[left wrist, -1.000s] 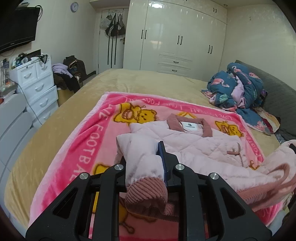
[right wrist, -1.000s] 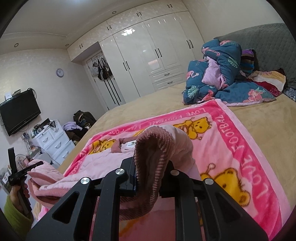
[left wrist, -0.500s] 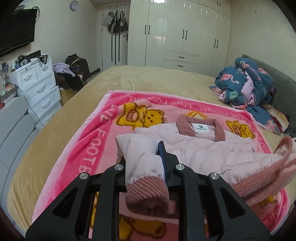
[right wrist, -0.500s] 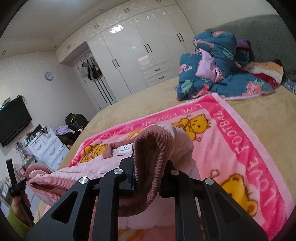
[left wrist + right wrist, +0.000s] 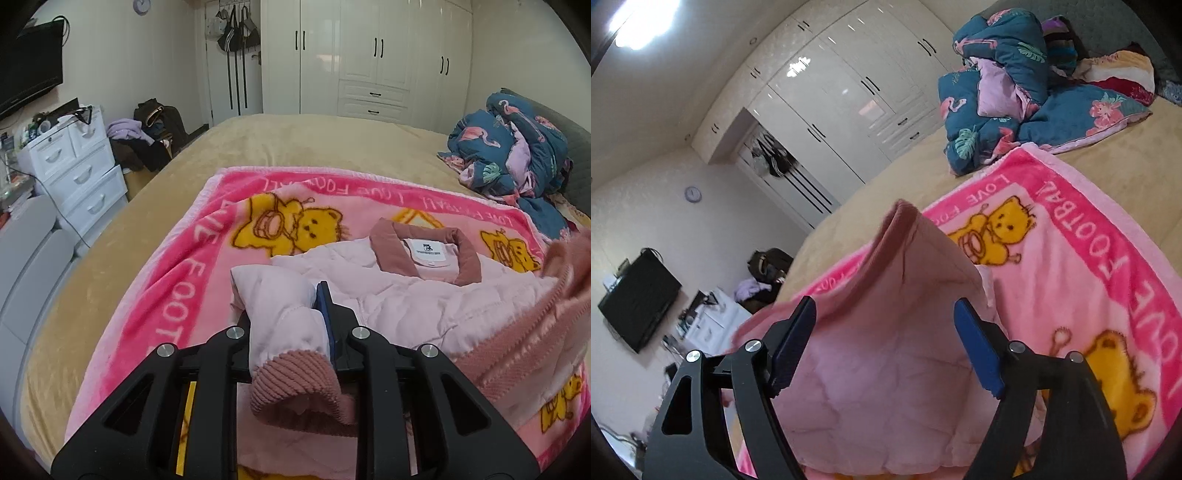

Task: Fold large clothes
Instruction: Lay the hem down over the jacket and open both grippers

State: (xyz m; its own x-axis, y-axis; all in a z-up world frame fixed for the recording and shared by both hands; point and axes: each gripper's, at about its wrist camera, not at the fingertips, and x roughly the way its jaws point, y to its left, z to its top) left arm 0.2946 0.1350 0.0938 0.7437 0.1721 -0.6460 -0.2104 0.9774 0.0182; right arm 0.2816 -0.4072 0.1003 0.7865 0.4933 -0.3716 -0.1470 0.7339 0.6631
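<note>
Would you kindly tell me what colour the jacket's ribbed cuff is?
The ribbed cuff of the pale pink quilted jacket is dusty rose, clearest in the left wrist view.

A: Where does the left wrist view look?
B: Close along its tongs [image 5: 288, 325], down the bed [image 5: 295, 147] toward the wardrobe [image 5: 369, 55].
A: The right?
B: Tilted, same blanket [image 5: 1071, 258] and wardrobe.

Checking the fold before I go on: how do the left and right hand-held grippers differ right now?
The left hand-held gripper is shut on a sleeve of the pink jacket, just above its ribbed cuff; the right hand-held gripper is opening, its pads clear of the jacket fabric between them. The left view is level; the right is tilted. Both are over the pink blanket.
</note>
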